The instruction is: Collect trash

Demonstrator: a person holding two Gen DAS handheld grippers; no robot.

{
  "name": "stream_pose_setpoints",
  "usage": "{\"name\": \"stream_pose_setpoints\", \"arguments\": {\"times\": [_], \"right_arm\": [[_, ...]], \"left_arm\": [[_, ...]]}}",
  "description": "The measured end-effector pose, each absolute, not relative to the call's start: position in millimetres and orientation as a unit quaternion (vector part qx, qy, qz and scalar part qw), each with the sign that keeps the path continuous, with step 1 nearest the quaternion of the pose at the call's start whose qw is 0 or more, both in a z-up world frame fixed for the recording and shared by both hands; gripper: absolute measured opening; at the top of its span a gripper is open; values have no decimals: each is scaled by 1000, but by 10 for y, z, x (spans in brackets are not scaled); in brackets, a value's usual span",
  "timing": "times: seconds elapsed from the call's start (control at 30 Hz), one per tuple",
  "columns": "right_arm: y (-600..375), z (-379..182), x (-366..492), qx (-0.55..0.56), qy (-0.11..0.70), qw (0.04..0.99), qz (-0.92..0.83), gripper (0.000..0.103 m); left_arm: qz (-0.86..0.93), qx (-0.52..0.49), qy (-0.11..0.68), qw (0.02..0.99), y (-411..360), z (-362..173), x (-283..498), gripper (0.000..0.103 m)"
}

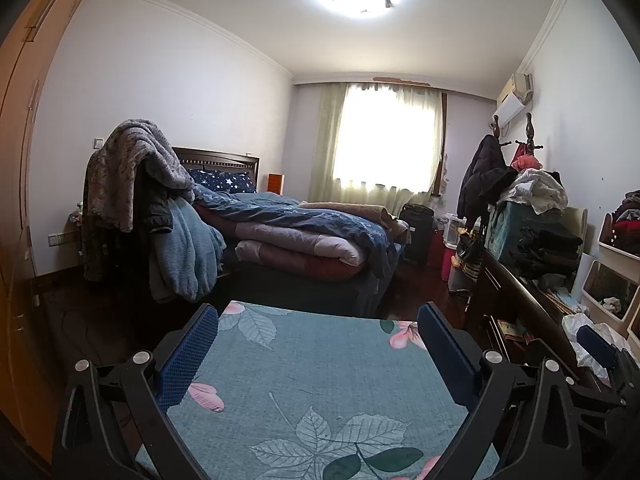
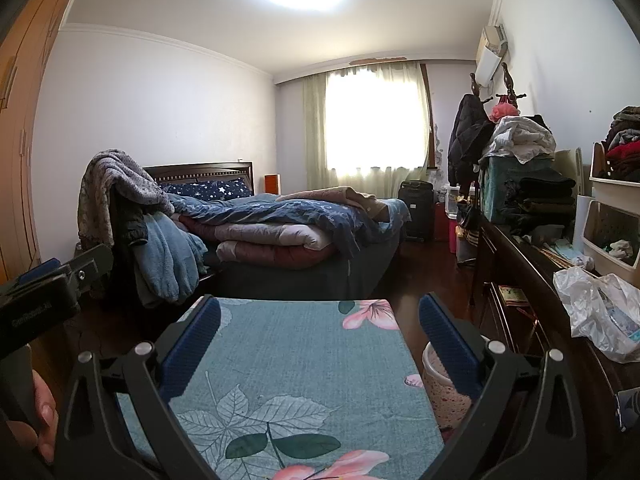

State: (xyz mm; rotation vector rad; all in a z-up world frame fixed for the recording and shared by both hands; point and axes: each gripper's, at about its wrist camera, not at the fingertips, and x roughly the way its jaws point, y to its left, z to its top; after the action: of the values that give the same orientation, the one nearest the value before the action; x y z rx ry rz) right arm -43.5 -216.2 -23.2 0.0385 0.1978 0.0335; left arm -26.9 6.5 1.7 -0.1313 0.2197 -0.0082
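Both your grippers hang level over the teal floral-print cloth surface, fingers spread wide, nothing held. Left gripper; right gripper. The crumpled white plastic bag, likely the trash, lies on the dark wooden bench off to your right, ahead of the right fingers. The right gripper sits nearer; swing it rightward. A speckled pink bin stands just below the right finger.

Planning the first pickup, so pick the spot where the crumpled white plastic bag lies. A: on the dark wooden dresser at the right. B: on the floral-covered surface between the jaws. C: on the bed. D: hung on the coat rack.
A: the plastic bag sits on the dresser top.
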Motion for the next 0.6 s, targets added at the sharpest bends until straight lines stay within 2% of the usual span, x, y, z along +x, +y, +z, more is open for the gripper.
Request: {"name": "stream_pose_setpoints", "arguments": {"times": [0.6], "right_arm": [[-2135, -289, -394, 14, 105, 994, 18, 100]], "left_arm": [[-8, -73, 111, 991, 64, -16, -256, 99]]}}
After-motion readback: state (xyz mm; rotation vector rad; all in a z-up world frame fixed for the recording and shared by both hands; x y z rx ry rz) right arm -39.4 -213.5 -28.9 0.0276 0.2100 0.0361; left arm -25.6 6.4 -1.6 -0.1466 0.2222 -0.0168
